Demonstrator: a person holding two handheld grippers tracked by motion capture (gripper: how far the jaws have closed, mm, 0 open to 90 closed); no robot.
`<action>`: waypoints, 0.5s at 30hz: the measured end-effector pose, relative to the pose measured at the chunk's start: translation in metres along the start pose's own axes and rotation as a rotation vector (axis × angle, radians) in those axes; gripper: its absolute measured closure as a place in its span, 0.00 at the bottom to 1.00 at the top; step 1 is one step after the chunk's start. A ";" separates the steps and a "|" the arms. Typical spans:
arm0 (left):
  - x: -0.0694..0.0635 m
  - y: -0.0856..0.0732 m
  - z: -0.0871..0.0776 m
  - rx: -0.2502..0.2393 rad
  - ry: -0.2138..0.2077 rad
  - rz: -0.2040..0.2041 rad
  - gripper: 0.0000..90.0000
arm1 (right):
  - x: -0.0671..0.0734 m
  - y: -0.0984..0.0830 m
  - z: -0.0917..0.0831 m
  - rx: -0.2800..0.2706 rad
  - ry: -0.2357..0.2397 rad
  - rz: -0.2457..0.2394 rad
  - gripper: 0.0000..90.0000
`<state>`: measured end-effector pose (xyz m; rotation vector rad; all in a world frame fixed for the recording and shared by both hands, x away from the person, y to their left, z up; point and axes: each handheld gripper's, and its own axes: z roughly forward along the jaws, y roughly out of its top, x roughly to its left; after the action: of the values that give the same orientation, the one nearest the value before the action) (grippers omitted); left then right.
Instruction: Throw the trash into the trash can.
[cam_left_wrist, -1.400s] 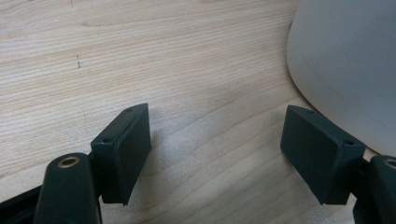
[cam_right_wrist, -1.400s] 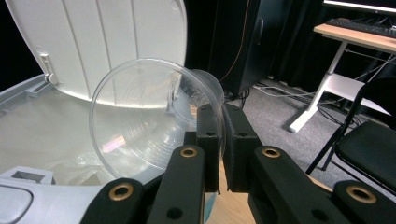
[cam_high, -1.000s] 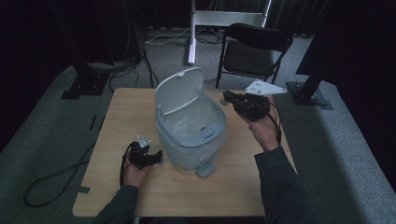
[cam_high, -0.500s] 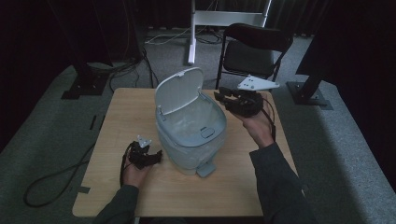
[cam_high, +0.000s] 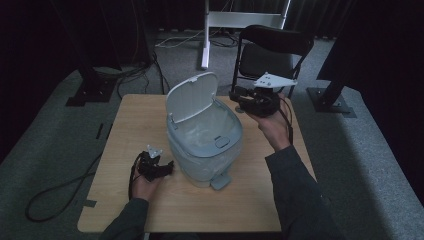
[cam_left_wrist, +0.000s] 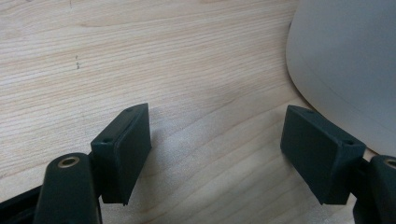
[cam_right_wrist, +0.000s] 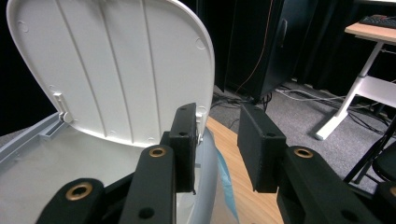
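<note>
Right gripper view showed the right gripper with its jaws parted, having just been opening, and nothing between the pads; one pad stood just in front of the raised lid near its edge, the other off to the side of it over the tabletop. The lid stood nearly upright over the open bin, whose inside was lined with a pale bag. In the high view that gripper hung at the bin's far right rim, beside the lid. The left gripper had its jaws spread wide and empty, low over the bare wood, with the bin's rounded wall just beside one pad. From above, the bin sat mid-tabletop, its pedal facing the person, a black chair beyond the far edge.
</note>
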<state>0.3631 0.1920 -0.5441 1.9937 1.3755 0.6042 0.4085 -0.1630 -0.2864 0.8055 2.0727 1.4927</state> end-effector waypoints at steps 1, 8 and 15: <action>0.000 0.000 0.000 0.000 0.000 0.000 0.27 | 0.000 0.000 0.001 0.003 0.000 0.000 0.74; 0.000 0.000 0.000 0.000 0.000 0.000 0.27 | -0.001 0.000 0.006 0.009 -0.001 0.006 0.74; 0.000 0.000 0.000 0.000 0.000 0.000 0.27 | -0.001 0.002 0.010 0.002 0.007 0.010 0.74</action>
<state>0.3631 0.1921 -0.5441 1.9941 1.3755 0.6039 0.4160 -0.1569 -0.2878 0.8141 2.0778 1.5015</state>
